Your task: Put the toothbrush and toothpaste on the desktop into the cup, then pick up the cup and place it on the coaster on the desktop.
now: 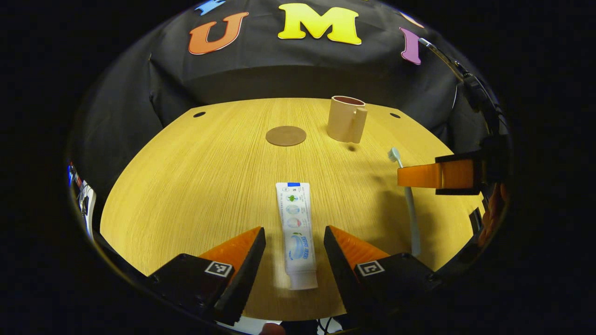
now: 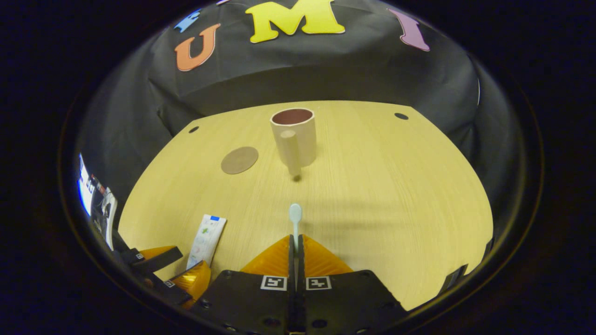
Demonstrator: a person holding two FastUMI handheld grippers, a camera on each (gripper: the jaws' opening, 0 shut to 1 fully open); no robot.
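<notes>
Left tool (image 1: 294, 246) released, straddling toothpaste (image 1: 296, 232); right tool (image 2: 295, 246) grasping toothbrush (image 2: 295, 218); tabletop (image 2: 396, 186) beyond open.

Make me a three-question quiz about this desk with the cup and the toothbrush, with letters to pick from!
1. Where is the toothpaste tube?
A. inside the cup
B. flat on the desk between the left gripper's open fingers
C. on the coaster

2. What colour is the coaster?
A. brown
B. blue
C. white

3. What is the right gripper doing?
A. wide open
B. holding the cup
C. shut on the toothbrush

Answers: B, the tube lies on the desk between the spread fingers; A, the round coaster is brown; C, both fingers press the toothbrush handle, and the cup stands apart.
</notes>
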